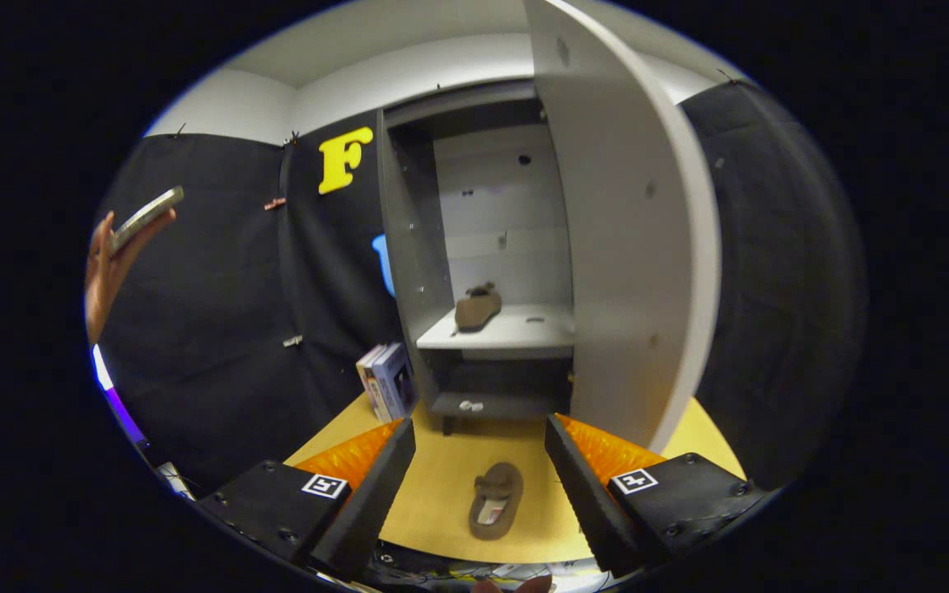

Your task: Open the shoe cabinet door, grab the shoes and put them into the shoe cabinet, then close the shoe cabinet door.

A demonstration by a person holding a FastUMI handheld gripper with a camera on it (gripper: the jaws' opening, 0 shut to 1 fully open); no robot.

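Door [631,247] is open, one shoe [477,306] is on the shelf [524,329]. Other shoe [497,500] lies between the spread, empty tool [480,478] fingers.

a pale grey shoe cabinet [474,247] with its grey door [631,247] swung open, a brown shoe [477,307] on its light shelf [516,329]; before the cabinet, a matching brown shoe [495,500] on the yellow wood desk [441,478]; beside the cabinet, blue-and-white boxes [388,380]; open tongs [481,478] bear black-and-white square markers.
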